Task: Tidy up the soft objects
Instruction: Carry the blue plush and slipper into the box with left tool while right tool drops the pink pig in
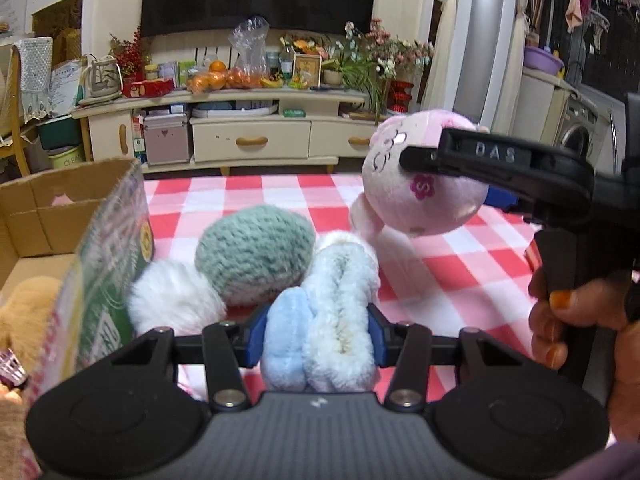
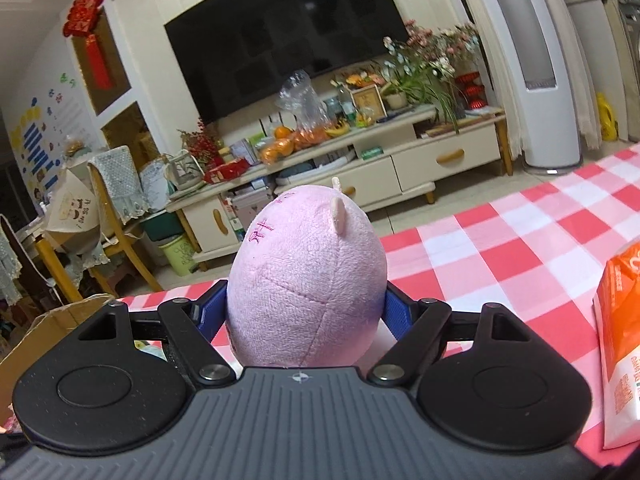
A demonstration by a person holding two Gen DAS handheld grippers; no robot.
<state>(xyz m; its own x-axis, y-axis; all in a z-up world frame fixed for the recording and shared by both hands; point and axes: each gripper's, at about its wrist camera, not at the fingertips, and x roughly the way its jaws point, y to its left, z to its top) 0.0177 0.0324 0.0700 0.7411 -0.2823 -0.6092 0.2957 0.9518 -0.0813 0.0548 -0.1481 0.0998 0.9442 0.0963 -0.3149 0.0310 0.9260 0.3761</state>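
Leftmost, cardboard box (image 1: 60,216): open, standing at the left edge of the bench (image 1: 452,276), its near end cut off by the frame; a tan plush (image 1: 28,308) lies inside, only partly visible. Just right of the box, on the red-and-white checked cloth: white fluffy ball (image 1: 172,300), touching the green knitted ball (image 1: 256,256) behind it. Next, left gripper (image 1: 314,336): its blue pads clamped on a pale blue and white fleecy toy (image 1: 328,312), which bulges forward between the fingers; the toy's lower part is hidden behind the gripper body. Further right and higher, pink plush pig (image 1: 416,184): held clear of the cloth, face turned left, a flower mark on its cheek. Right gripper (image 1: 424,160): closed on the pig's round head; in the right wrist view the head (image 2: 306,284) fills the gap between both pads, so the pig's face and body are hidden there. Far right, orange and white packet (image 2: 622,340): lying on the bench, cut off by the frame, print too blurred to read.
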